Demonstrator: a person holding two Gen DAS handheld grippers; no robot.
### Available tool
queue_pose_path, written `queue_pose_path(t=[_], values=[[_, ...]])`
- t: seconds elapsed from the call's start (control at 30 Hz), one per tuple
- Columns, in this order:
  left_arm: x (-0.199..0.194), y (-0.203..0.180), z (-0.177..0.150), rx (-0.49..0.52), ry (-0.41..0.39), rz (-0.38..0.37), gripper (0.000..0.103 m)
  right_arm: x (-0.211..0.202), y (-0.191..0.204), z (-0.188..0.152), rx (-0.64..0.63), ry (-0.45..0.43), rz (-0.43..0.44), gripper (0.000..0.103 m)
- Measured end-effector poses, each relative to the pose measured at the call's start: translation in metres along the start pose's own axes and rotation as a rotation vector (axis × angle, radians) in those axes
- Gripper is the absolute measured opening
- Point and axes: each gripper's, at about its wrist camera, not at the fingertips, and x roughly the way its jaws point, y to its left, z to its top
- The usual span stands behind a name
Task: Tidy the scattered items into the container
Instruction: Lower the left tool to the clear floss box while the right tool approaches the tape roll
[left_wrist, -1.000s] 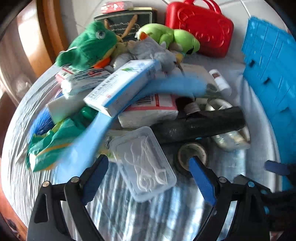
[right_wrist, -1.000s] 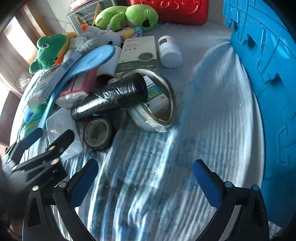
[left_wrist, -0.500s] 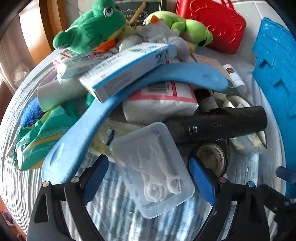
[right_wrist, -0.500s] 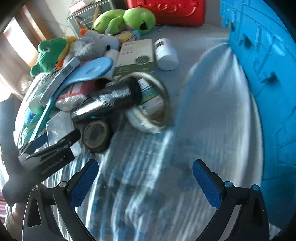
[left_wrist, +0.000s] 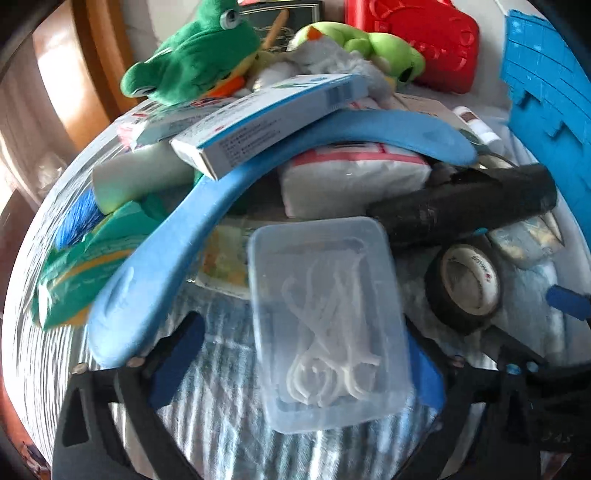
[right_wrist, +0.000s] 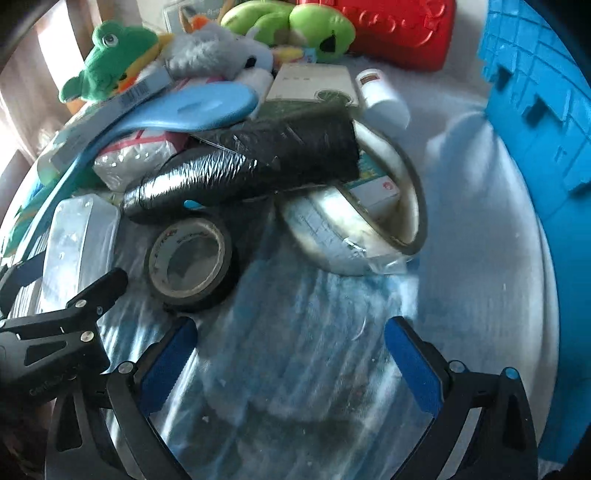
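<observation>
The left gripper (left_wrist: 295, 354) is sitting with its fingers apart, straddling the near end of the clear floss-pick box (left_wrist: 328, 321), pads on either side and not clamped. The right gripper (right_wrist: 291, 354) is hovering wide apart over a bare patch of the striped cloth (right_wrist: 332, 369), holding nothing. The floss-pick box is lying at the near edge of the pile, with the long blue shoehorn (left_wrist: 207, 221) arching just beside it on the left and running over the white tissue pack (left_wrist: 351, 177). A black bag roll (left_wrist: 465, 206) is lying across behind the box, and a black tape roll (left_wrist: 465, 288) is sitting just to its right. A white-and-blue carton (left_wrist: 269, 122) is resting on the shoehorn. The green frog plush (left_wrist: 195, 55), a lime plush (left_wrist: 369, 40) and a red case (left_wrist: 424, 37) are crowding the far edge. The blue container (right_wrist: 535, 110) is standing along the right edge of the cloth, well apart from the box, with a clear tape ring (right_wrist: 369, 214) and a white bottle (right_wrist: 380, 96) lying between.
</observation>
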Motion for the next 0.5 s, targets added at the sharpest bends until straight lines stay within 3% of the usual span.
queue_pose_path(t=[0.03,0.23,0.37,0.43,0.5], values=[[0.001,0.006,0.000,-0.039,0.004,-0.026,0.103,0.000,0.002,-0.002,-0.012,-0.010,-0.008,0.103],[0.002,0.002,-0.005,-0.018,-0.007,-0.016,0.103,-0.004,0.002,-0.004,-0.011,-0.012,0.012,0.100],[-0.011,0.015,-0.016,-0.062,-0.073,-0.033,0.100,-0.040,0.003,-0.007,-0.005,-0.180,0.098,0.094],[-0.012,0.015,-0.020,-0.065,-0.092,-0.034,0.089,-0.042,0.005,-0.002,-0.015,-0.207,0.146,0.067],[-0.013,0.010,-0.023,-0.041,-0.100,-0.016,0.081,-0.031,0.010,0.004,-0.006,-0.175,0.171,0.049]])
